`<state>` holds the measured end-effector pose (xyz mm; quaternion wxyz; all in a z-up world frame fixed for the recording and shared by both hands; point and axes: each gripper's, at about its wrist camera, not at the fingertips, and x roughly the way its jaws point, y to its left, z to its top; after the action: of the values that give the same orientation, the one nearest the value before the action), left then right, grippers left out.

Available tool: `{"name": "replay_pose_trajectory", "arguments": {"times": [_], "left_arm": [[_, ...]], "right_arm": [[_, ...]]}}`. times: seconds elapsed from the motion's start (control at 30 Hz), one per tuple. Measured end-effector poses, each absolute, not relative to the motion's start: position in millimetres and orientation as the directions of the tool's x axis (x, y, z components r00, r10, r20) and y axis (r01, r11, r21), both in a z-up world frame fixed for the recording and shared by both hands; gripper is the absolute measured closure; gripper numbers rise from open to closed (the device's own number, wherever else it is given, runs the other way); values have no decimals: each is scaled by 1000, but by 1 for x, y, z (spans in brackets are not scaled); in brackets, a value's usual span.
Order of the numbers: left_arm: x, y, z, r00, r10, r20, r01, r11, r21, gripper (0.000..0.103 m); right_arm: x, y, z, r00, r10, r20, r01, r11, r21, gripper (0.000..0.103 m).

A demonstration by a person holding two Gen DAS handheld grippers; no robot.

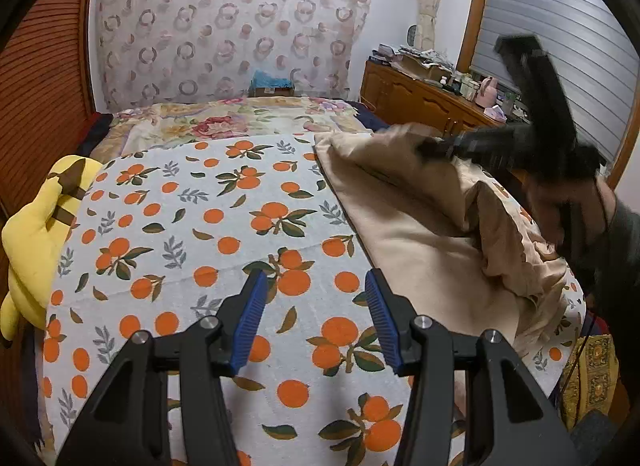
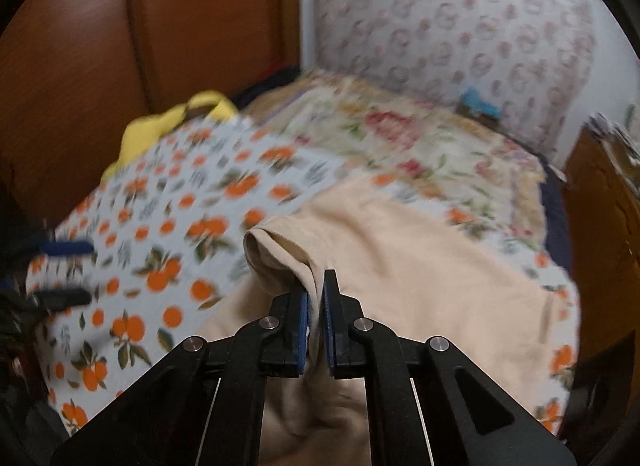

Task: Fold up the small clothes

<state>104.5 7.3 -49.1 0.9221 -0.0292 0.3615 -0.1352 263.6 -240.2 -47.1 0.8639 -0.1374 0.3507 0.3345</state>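
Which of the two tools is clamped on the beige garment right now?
The right tool: its blue pads are shut on a gathered fold of the beige garment. The left tool is open, with only the orange-print sheet between its pads.

We see the black right gripper (image 1: 436,149) smeared by motion blur, the beige cloth garment (image 2: 400,266) pinched fold hidden between its pads, the yellow plush toy (image 1: 36,234) cut off at the bed's left edge.
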Motion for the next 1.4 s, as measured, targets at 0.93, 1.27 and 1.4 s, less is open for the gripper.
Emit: {"name": "replay_pose_trajectory", "arguments": {"times": [0.93,1.27,1.4], "left_arm": [[101,-40,-50,669,-336,-663,320,935,-152,53],[94,-62,-51,651,-360,-669,366,920,-139,53],[93,-66,-55,642,-358,-678,370,919,-135,53]], "right_arm": [[216,-378,-52,616,396,-681,-430,893,131,53],[186,-332,-81,616,317,-722,-490,871,-36,53],[187,-337,-96,598,273,-754,-473,879,-57,53]]}}
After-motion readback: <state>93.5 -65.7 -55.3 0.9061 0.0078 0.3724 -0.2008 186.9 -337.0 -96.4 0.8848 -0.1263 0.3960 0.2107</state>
